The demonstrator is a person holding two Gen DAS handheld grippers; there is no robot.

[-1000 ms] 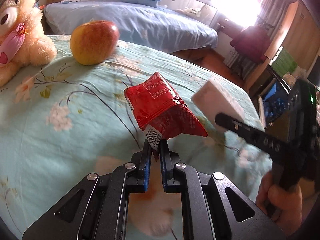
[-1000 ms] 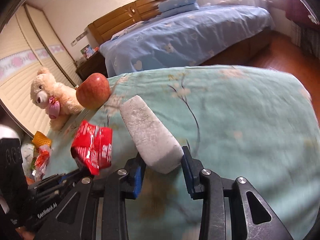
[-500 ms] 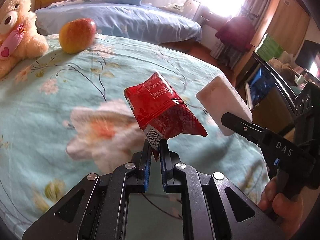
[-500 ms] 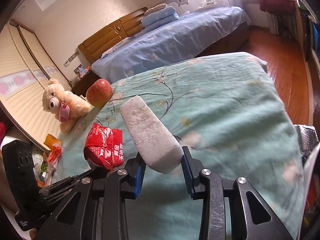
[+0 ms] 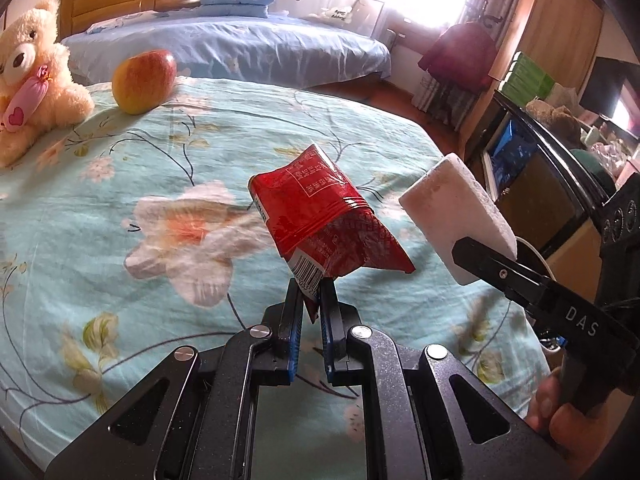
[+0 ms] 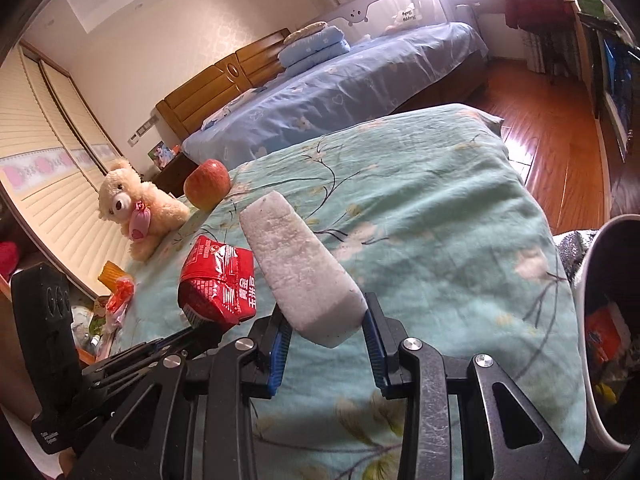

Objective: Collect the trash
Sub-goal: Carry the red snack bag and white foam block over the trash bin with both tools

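Pinched by its barcoded corner, a red snack wrapper (image 5: 320, 220) is held clear above the floral bed cover (image 5: 120, 184) by the left gripper (image 5: 311, 300), fingers clamped together on it. A white foam block (image 6: 300, 268) (its surface rough and speckled) is clamped between the right gripper (image 6: 326, 332) fingers. An apple (image 5: 144, 75) and teddy bear (image 5: 30, 76) are seen near the bed's far edge.
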